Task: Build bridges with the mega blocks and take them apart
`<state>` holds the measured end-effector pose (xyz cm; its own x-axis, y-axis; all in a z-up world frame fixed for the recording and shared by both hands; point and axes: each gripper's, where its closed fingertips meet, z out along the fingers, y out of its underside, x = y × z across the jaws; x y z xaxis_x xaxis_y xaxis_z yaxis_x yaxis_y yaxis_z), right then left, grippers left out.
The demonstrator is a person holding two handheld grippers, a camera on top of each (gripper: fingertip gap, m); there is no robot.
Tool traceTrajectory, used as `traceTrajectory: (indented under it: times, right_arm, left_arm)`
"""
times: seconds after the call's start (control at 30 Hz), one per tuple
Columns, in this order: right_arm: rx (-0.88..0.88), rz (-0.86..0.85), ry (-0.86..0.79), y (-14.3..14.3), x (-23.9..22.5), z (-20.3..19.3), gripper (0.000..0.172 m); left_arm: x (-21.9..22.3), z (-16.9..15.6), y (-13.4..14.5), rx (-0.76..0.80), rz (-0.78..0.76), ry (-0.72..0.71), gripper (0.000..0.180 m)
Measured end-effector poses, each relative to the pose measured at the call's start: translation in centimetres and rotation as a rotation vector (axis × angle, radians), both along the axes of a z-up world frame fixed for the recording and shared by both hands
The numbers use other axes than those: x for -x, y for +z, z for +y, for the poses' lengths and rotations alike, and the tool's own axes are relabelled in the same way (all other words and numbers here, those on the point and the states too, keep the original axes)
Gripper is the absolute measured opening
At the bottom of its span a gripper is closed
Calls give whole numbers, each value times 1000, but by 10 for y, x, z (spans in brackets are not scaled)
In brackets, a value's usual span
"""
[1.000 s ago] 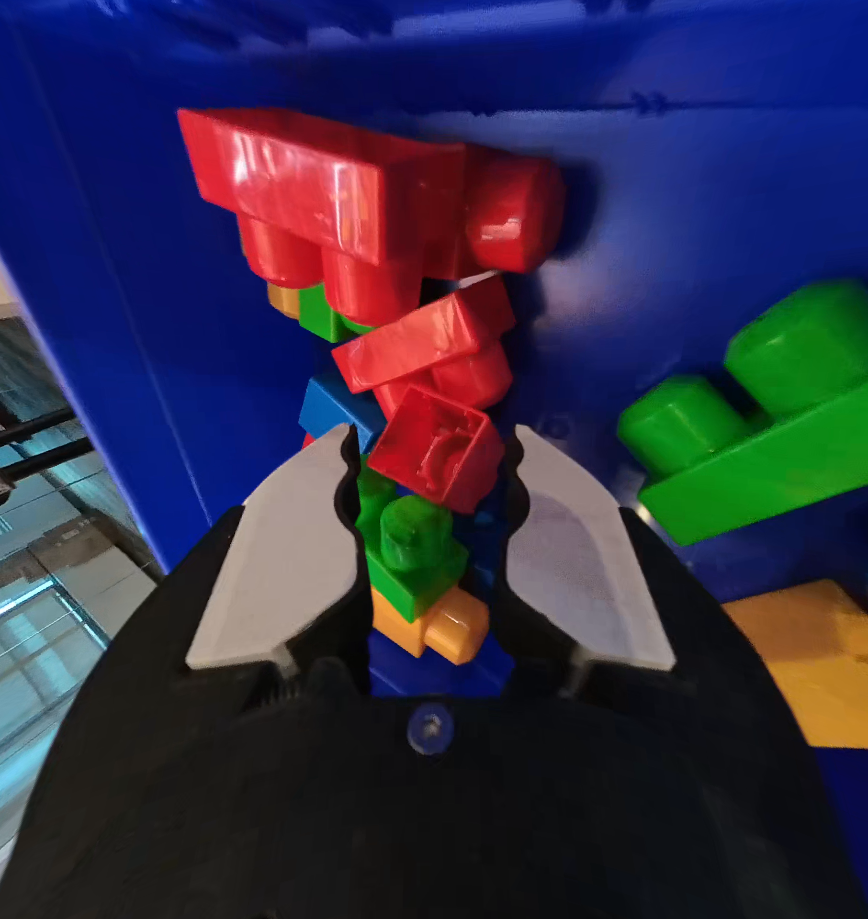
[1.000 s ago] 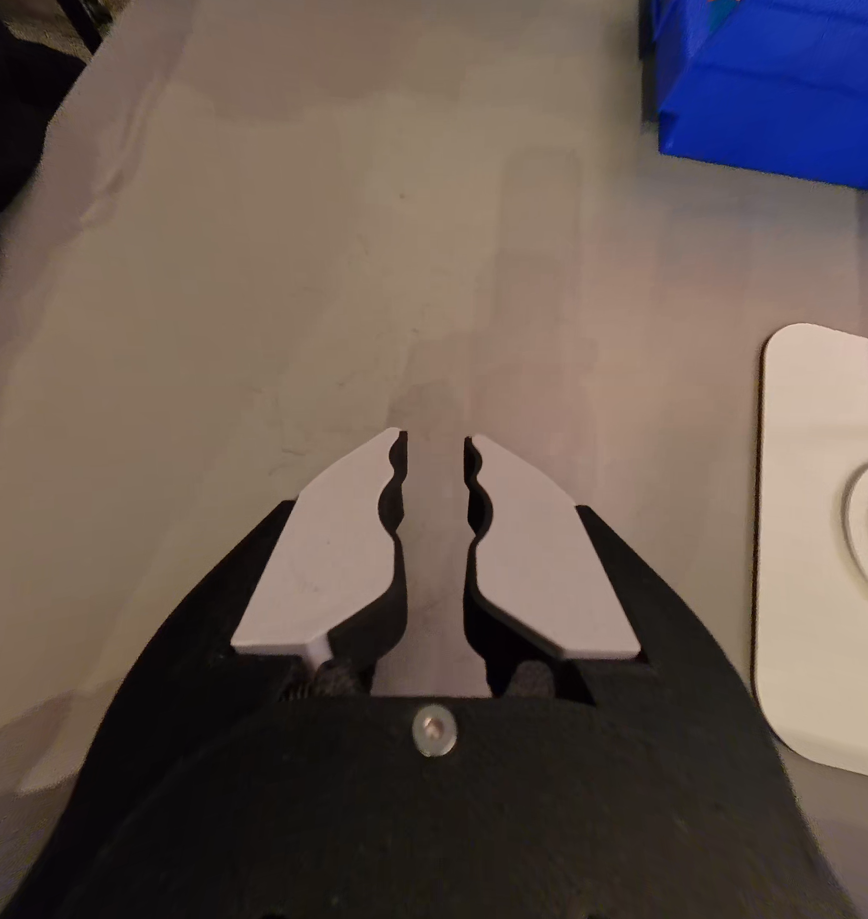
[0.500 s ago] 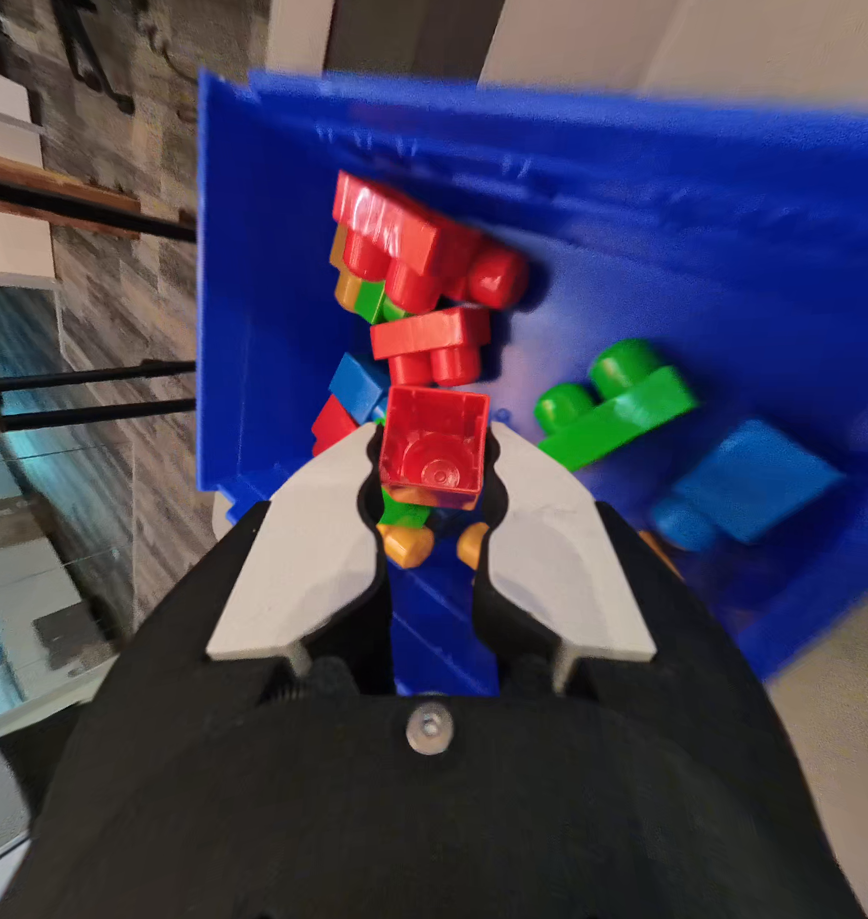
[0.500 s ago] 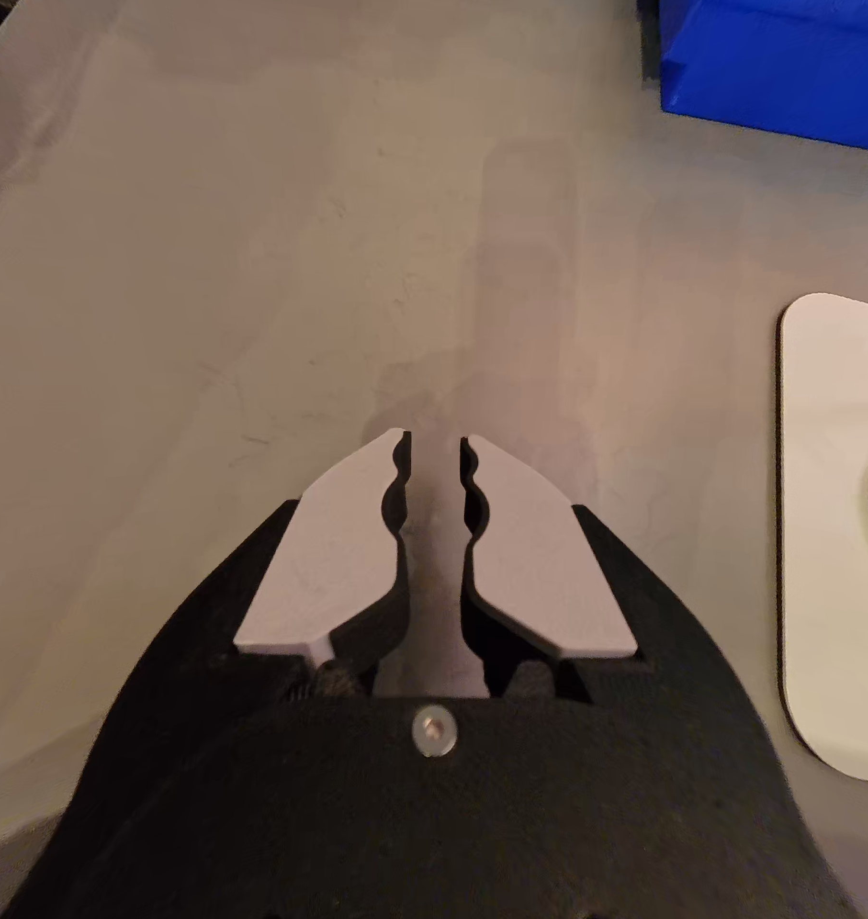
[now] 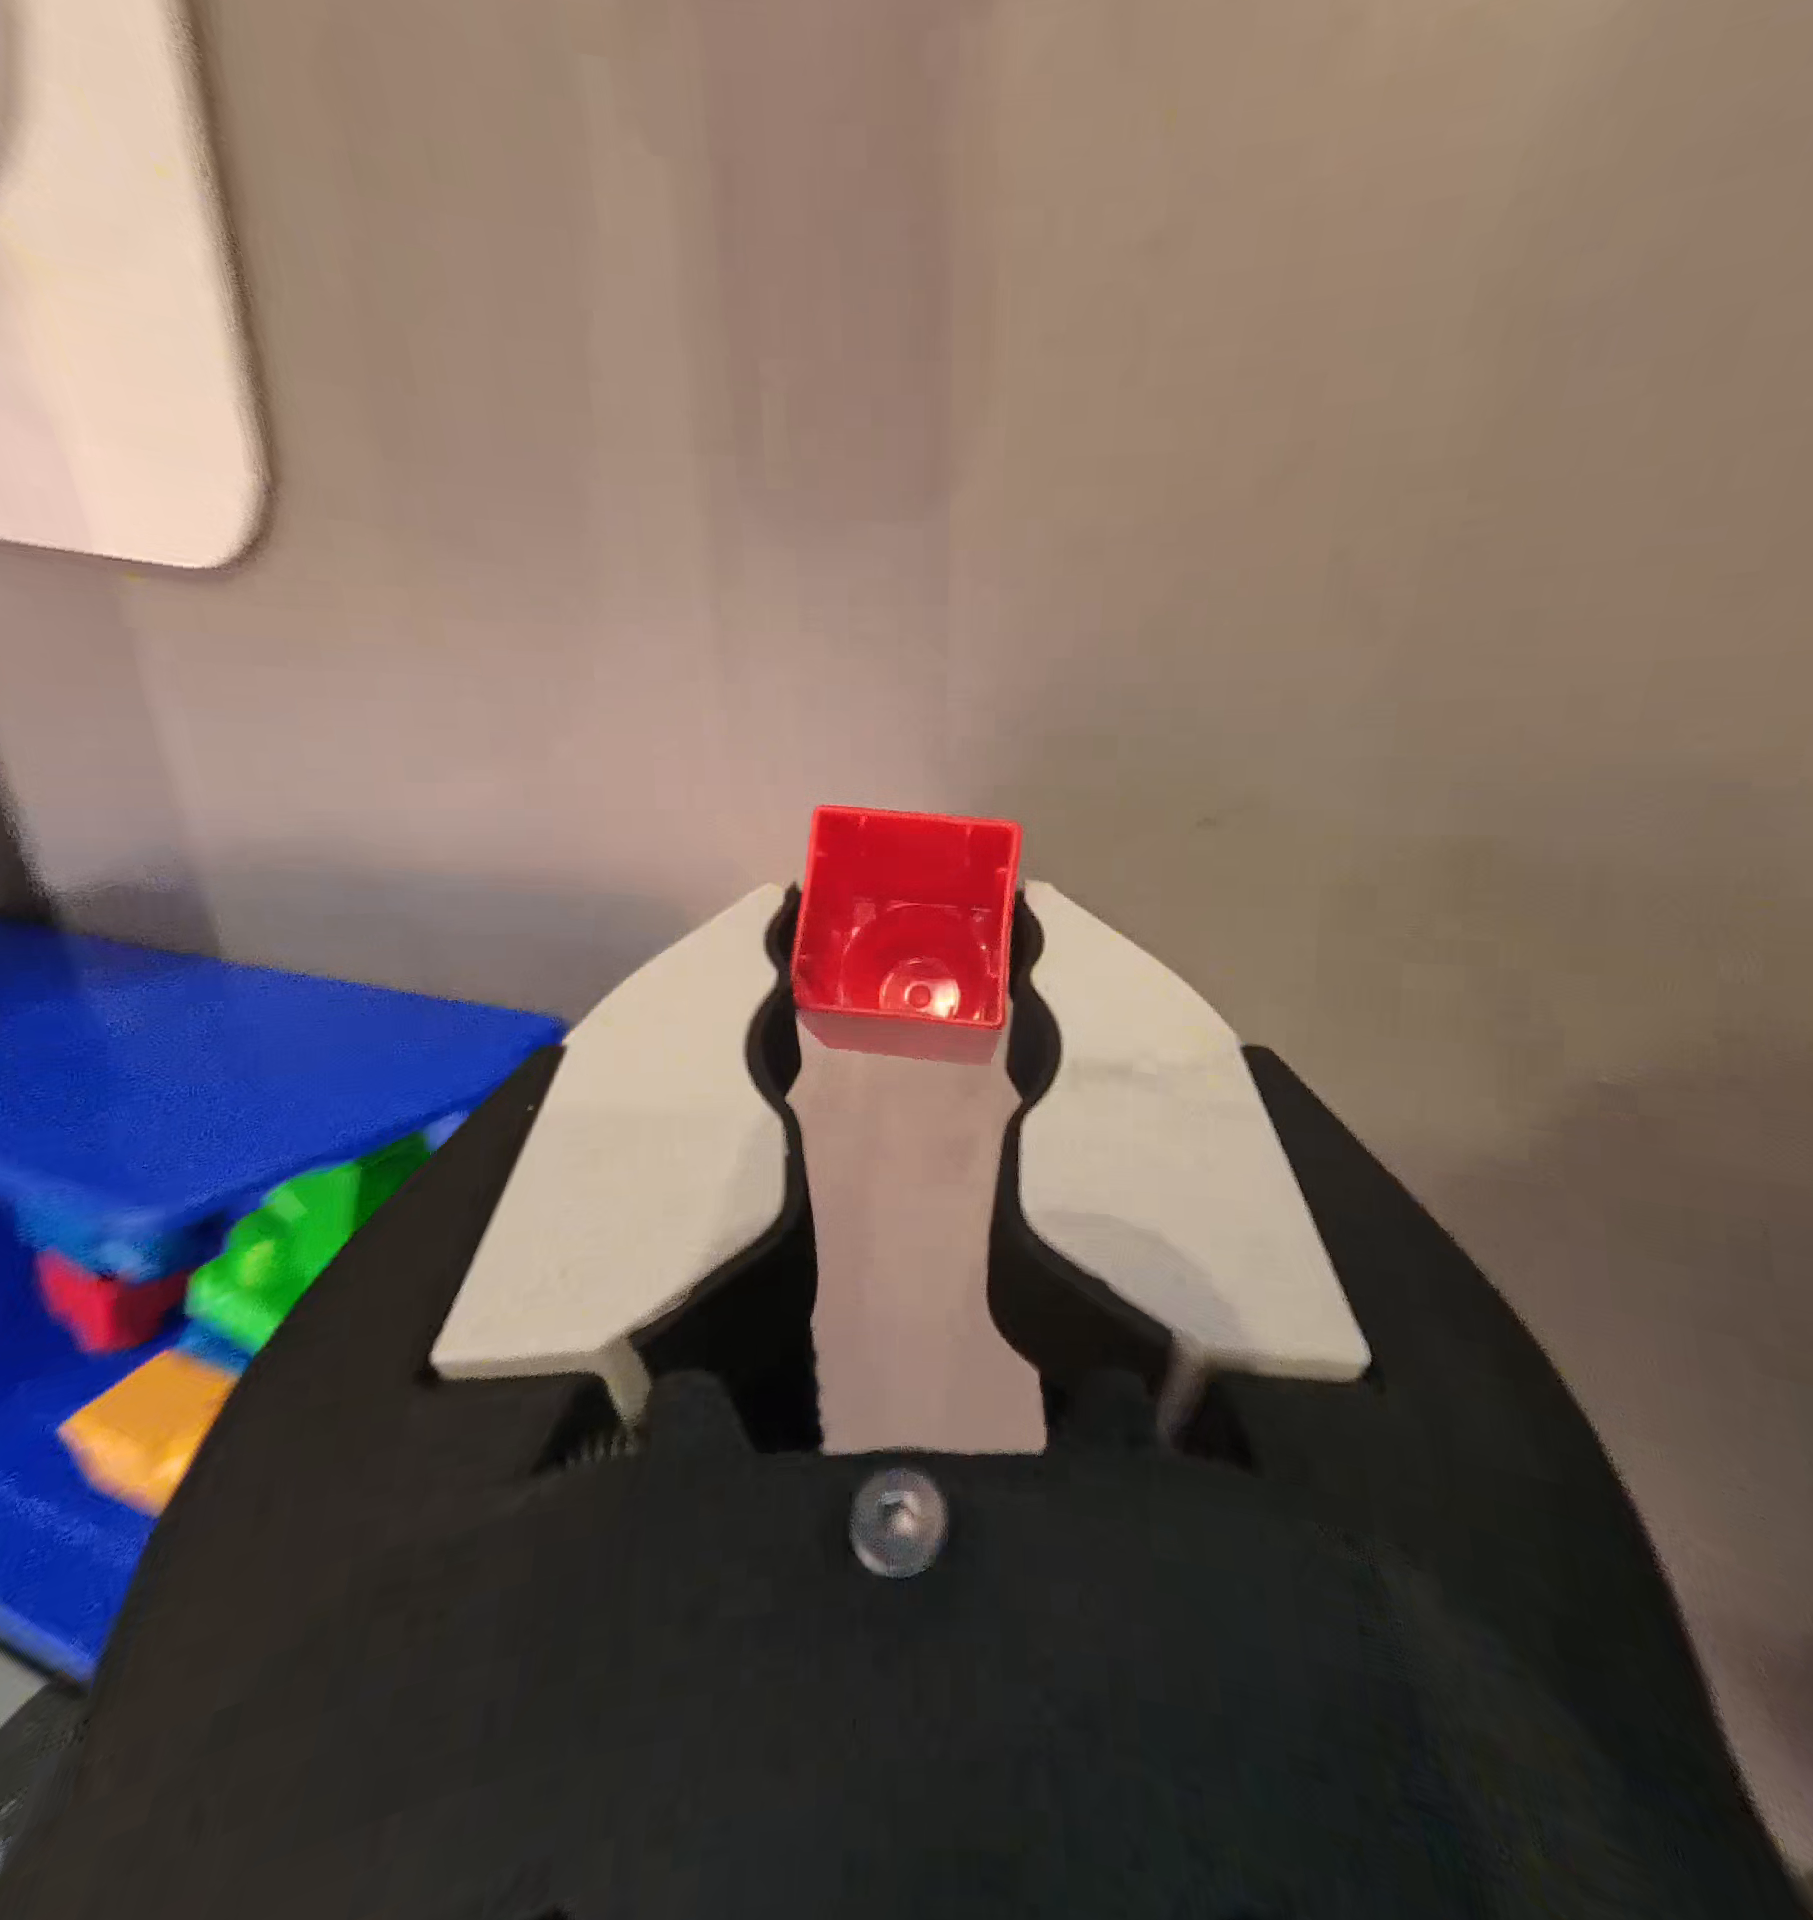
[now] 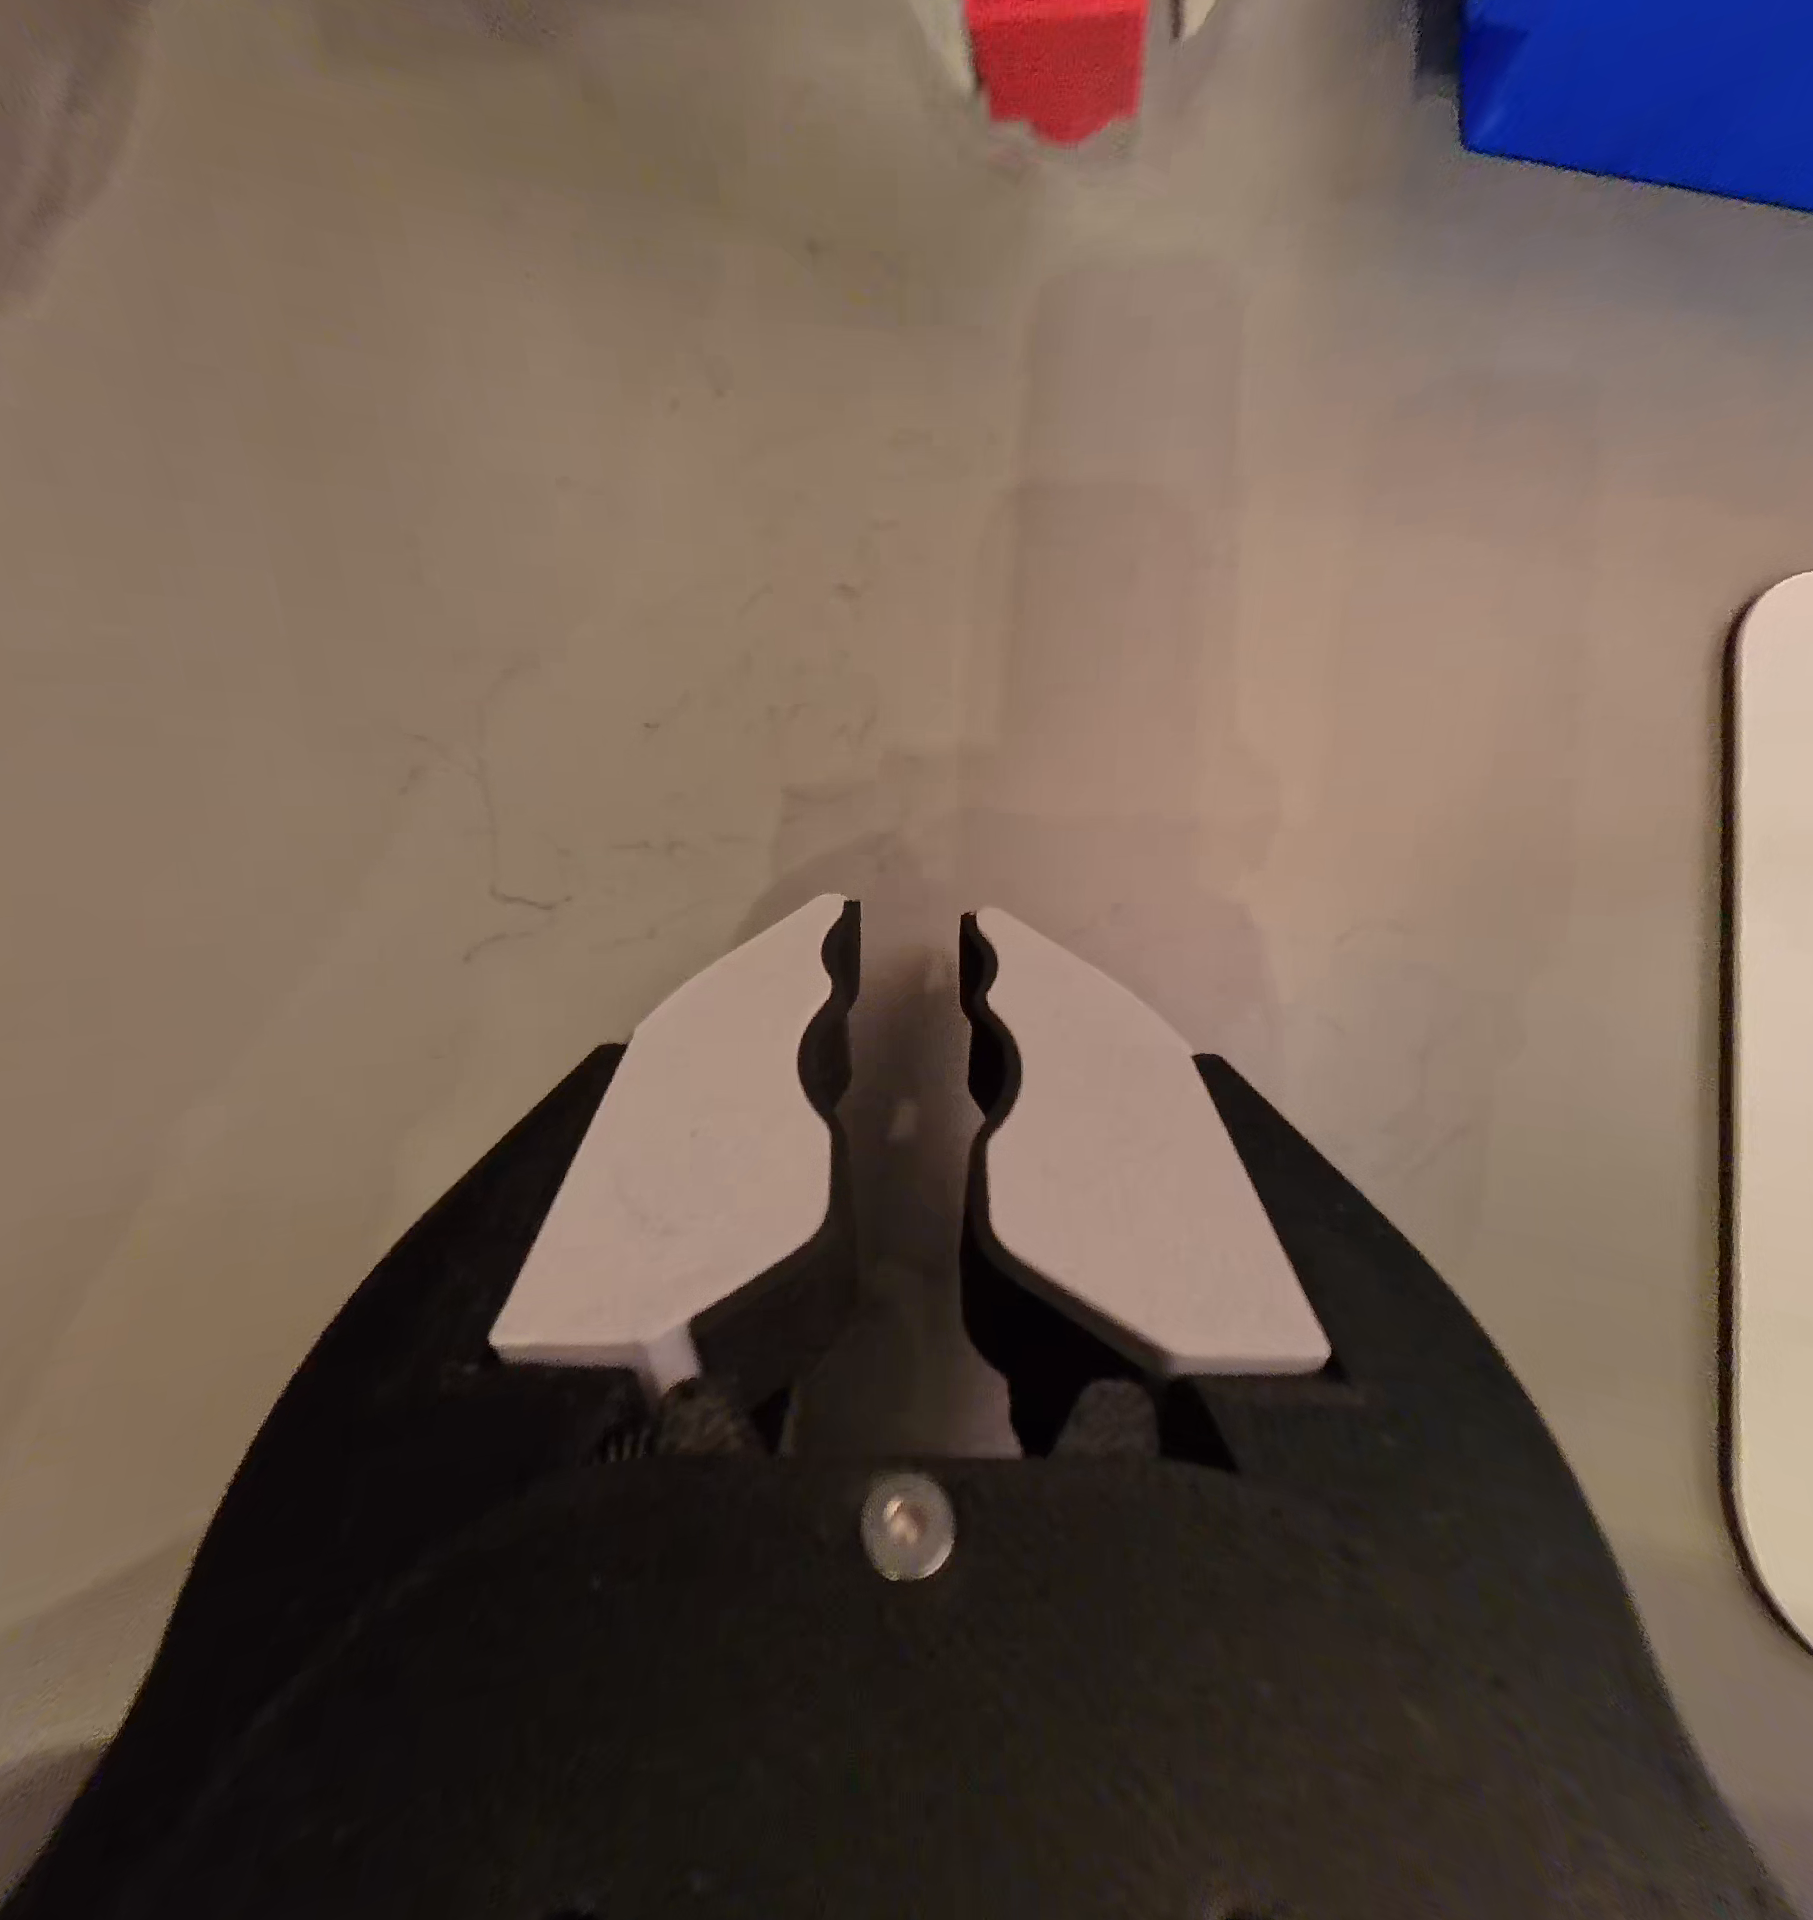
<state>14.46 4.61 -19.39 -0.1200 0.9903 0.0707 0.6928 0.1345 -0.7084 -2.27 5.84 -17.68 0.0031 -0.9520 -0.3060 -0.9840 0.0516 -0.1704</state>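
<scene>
Left of the left gripper [image 5: 907, 914] sits the blue bin [image 5: 206, 1049] of mega blocks, the gripper itself pinches a small red block [image 5: 907, 920], hollow side toward the camera, over the grey tabletop [image 5: 1297, 520], while the right gripper [image 6: 910, 914], across from that block, is slightly parted around nothing.

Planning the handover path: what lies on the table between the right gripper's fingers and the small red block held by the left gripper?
Nothing: right wrist view shows bare grey tabletop from the right gripper to the red plastic block.
</scene>
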Motion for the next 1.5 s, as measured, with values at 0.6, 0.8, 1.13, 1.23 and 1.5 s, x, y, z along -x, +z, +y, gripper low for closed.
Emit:
traceTrajectory:
  times: [0.6, 0.8, 1.13, 1.23, 1.5]
  right_arm:
    - [33, 14, -12, -3, -4, 3, 18]
    - [32, 1, -6, -6, -4, 2, 18]
    - [49, 15, 5, -4, -5, 0, 18]
    - [58, 22, 5, -3, -5, 0, 18]
    - [69, 32, 7, -2, -5, 0, 17]
  left_arm:
    - [87, 125, 94, -207, -293, 282, 49]
    - [152, 249, 89, -345, 3, 274, 47]
    - [197, 328, 18, -184, 419, -2, 48]
    - [195, 334, 10, -144, 426, -25, 50]
    - [196, 340, -2, -31, 552, -63, 54]
